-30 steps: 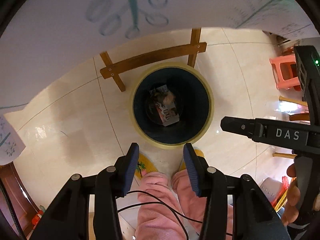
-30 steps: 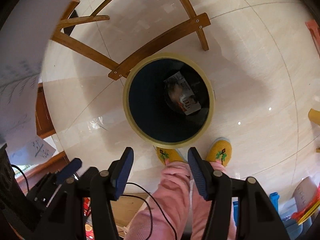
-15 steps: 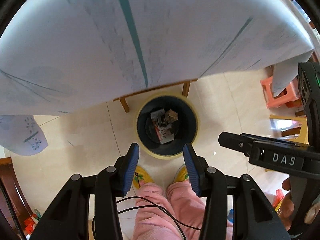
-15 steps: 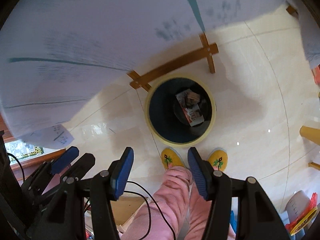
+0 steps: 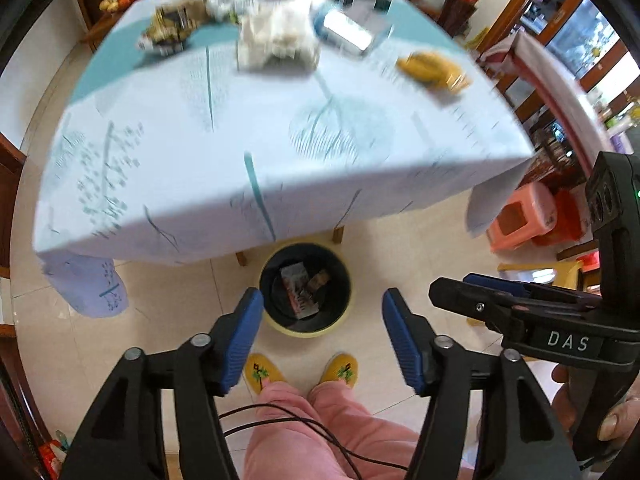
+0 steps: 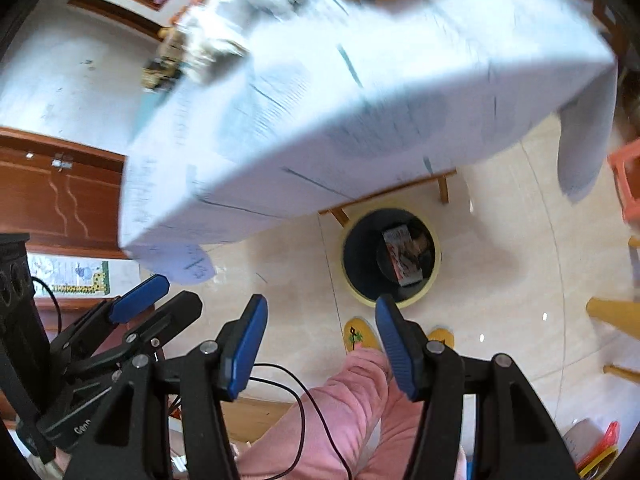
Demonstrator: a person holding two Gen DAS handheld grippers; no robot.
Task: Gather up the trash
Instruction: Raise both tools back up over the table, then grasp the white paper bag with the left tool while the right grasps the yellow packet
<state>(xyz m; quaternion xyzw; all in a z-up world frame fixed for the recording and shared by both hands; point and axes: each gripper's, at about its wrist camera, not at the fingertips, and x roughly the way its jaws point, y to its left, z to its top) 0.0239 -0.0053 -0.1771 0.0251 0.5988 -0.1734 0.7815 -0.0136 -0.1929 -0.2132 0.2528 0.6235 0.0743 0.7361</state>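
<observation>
Both the left tongs [image 5: 322,340] and right tongs [image 6: 320,346] are being held apart and empty above the trash bin [image 5: 306,330] beside the desk [image 5: 280,140]

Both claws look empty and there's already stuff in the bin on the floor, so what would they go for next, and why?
Probably a reach up and forward to the table, toward the crumpled white wad. The left gripper and right gripper are both open and hold nothing, the bin already holds scraps, and litter-like things lie on the tabletop, though they are blurred.
</observation>
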